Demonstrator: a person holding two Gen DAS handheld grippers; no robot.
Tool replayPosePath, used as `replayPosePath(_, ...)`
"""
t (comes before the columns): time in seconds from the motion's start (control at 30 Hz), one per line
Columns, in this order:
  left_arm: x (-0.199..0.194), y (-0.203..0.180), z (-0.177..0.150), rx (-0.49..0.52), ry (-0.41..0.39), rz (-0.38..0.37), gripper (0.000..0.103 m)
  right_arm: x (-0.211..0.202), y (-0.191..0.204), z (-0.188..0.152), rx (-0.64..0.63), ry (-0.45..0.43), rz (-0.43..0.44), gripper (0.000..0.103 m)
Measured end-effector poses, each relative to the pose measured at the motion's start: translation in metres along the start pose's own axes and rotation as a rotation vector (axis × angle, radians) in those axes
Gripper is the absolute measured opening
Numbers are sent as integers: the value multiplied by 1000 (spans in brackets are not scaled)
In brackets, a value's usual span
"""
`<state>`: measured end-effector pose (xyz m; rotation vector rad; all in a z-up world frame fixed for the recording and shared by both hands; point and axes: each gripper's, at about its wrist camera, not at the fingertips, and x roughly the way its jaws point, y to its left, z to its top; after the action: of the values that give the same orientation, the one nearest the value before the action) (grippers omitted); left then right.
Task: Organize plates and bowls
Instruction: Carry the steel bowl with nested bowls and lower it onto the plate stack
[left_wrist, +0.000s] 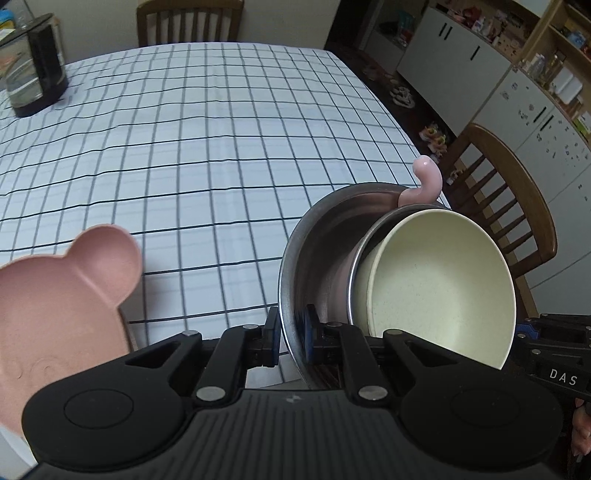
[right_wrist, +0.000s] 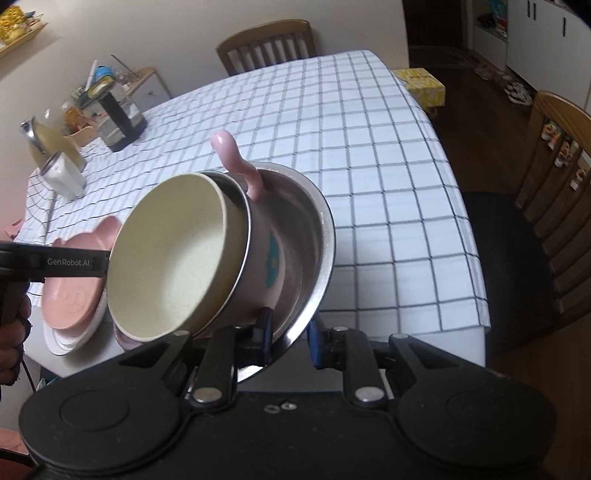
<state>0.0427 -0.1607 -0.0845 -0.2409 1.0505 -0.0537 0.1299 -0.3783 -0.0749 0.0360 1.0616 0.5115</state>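
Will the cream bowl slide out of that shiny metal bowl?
Maybe. The cream round bowl sits loose in the tilted stack inside the steel bowl; both tongs pinch only the steel rim. It looks smooth, probably slippery.

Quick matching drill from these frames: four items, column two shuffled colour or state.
1. steel bowl
2. cream bowl
3. bear plate
4. mug

a. pink, on a white plate
b. innermost of the nested stack
c. pink, curled handle, teal print
d. rim clamped by both grippers

Pairs: 1-d, 2-b, 3-a, 4-c

The left gripper and right gripper each pinch the steel rim.
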Motion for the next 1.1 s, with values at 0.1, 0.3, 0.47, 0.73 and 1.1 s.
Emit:
replayPosePath(0.1,-16,13,-3,-27,-22,9,11,-3,15,6,-22,-6,17,20)
replayPosePath(0.3,-49,52,-8,-67,-60,48,11,0,54,22,-90,-17,60,19)
replayPosePath(0.47,-73,97,-18,-121,-88,80,11,15,96,33,-142,-10,102,19)
replayPosePath(0.73,-100,163,-37,-197,-101,139,11,45,167,41,-224,24,163,19)
replayPosePath(1.1,-105,221,-59,-238,-83,199,11,94,231,37,-290,71,194,19)
